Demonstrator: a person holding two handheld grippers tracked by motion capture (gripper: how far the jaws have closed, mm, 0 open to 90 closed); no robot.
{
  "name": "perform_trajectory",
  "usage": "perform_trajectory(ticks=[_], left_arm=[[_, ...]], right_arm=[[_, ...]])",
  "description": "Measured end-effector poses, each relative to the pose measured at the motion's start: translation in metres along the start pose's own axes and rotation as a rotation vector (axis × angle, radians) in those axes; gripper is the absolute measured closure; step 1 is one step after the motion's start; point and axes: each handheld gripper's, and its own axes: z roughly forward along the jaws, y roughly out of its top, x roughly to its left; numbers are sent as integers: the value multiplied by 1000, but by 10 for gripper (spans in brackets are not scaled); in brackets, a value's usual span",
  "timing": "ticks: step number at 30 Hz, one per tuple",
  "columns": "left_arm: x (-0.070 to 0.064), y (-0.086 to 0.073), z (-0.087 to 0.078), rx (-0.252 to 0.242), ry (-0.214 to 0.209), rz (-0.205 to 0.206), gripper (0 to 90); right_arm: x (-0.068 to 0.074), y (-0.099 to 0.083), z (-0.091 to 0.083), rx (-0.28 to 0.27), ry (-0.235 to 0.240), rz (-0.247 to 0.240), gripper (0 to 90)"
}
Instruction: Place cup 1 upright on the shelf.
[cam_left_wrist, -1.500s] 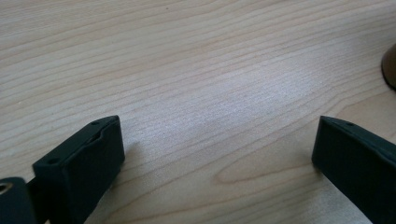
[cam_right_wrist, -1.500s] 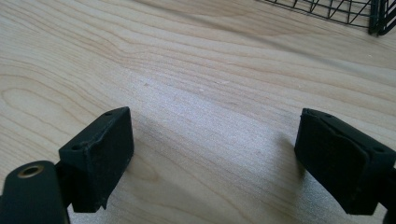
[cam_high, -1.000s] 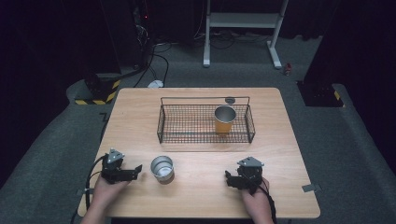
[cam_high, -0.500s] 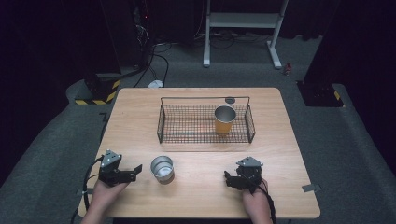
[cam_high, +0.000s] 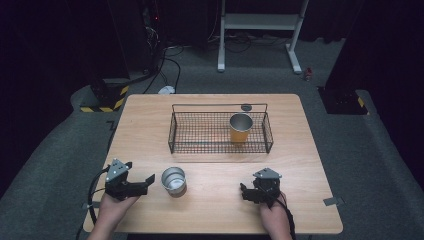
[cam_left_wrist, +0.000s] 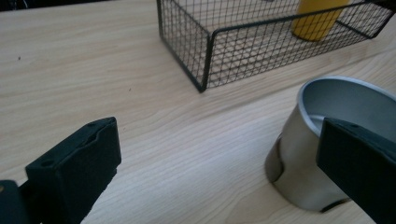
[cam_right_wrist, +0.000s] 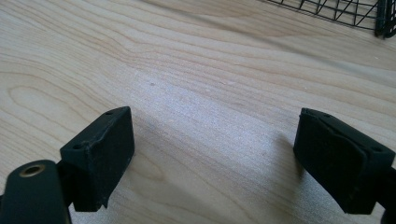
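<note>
Each hand carries a black tool: the left tool (cam_high: 142, 183) and the right tool (cam_high: 248, 194) both wear a grey three-cornered plate on top, and a black cable trails back from each along the forearm. Seen close in the gripper views, the jaws are chunky matte black blocks with stepped, notched inner faces and small round screw holes on top. A brass-coloured ring sits in the black housing beside one jaw of the right tool.

Bare worktop (cam_high: 220, 200) lies open between the two grippers' stations. The steel cup (cam_high: 173, 180) stands just beside the left gripper (cam_high: 142, 184). The wire basket (cam_high: 220, 148) blocks the middle ground behind.
</note>
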Motion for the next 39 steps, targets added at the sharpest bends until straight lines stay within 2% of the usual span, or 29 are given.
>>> perform_trajectory(ticks=[3, 5, 10, 13, 18, 30, 36, 39], left_arm=[[-8, 5, -2, -17, -7, 8, 6], [-12, 7, -3, -14, -7, 30, 6], [-22, 9, 0, -10, -56, 20, 6], [-25, 10, 1, -9, -71, 30, 6], [-34, 10, 4, -14, -105, 21, 6], [-53, 10, 13, -20, -141, 45, 1], [-59, 10, 20, -5, -159, 54, 1], [-62, 9, 23, -1, -148, 59, 1]], right_arm=[[0, 0, 0, 1, 1, 3, 123], [0, 0, 0, 1, 5, 0, 121], [-1, 0, 0, 3, 11, -1, 119], [-1, 0, 0, 3, 11, 0, 119], [0, 0, 0, 3, 10, 0, 119], [0, 0, 0, 3, 10, 0, 119], [0, 0, 0, 3, 10, -1, 119], [0, 0, 0, 3, 10, -1, 119]])
